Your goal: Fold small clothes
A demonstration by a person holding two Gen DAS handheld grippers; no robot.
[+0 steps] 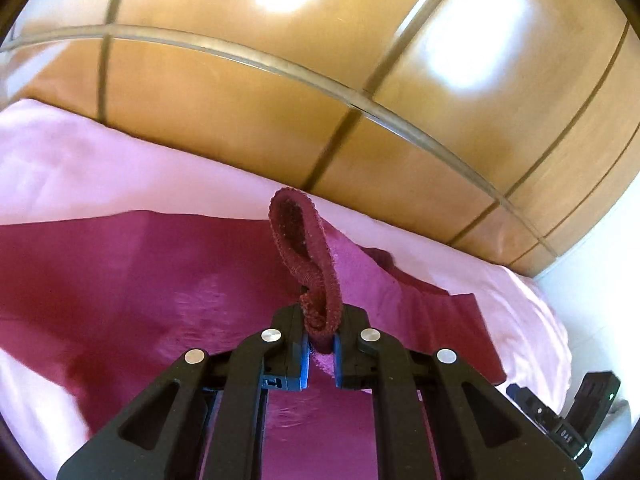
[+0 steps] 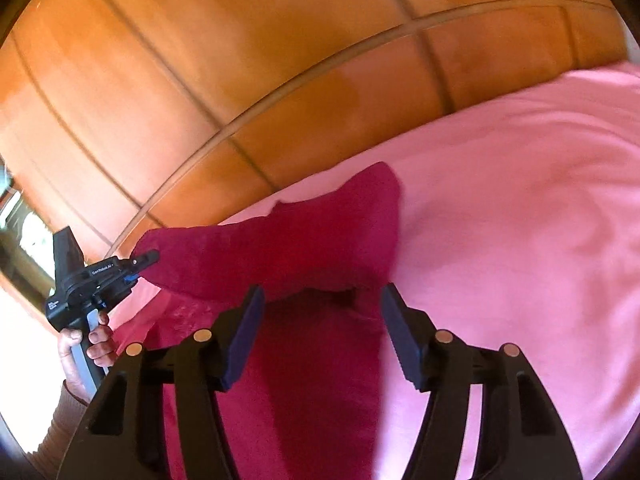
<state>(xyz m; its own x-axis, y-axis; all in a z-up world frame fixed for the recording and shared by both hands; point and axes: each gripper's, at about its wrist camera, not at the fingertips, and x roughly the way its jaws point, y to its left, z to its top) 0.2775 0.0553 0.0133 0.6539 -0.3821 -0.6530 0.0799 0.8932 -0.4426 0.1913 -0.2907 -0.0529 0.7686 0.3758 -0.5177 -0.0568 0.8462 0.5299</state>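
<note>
Left gripper (image 1: 321,350): black plastic, blue pads; jaws clamped on ribbed knit hem of garment.
Right gripper (image 2: 322,334): dark ridged pads set apart, nothing between them, garment below at 12 o'clock.
Garment (image 2: 304,248): soft crimson cloth, its corner lifted at 9 o'clock, draped on bed.
Bed (image 2: 520,208): smooth pink sheet.
Wardrobe (image 1: 280,92): glossy wood panels, at 12 o'clock.
</note>
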